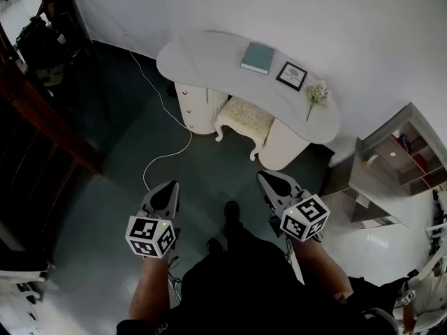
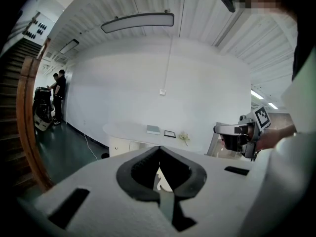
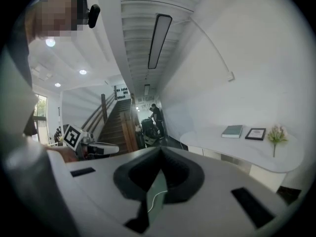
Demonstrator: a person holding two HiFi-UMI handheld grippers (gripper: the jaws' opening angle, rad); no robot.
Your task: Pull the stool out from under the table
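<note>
Both the left gripper point(image 1: 170, 185) and right gripper point(image 1: 262, 177) hang closed and empty, too far from the stool point(image 1: 244, 119) under the table point(image 1: 202, 54) to grasp it.

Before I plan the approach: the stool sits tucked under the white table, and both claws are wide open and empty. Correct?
Not quite: the claws are not open. The left claw and the right claw are both shut and empty, as the left and right gripper views show. The stool does sit tucked under the white table.
</note>
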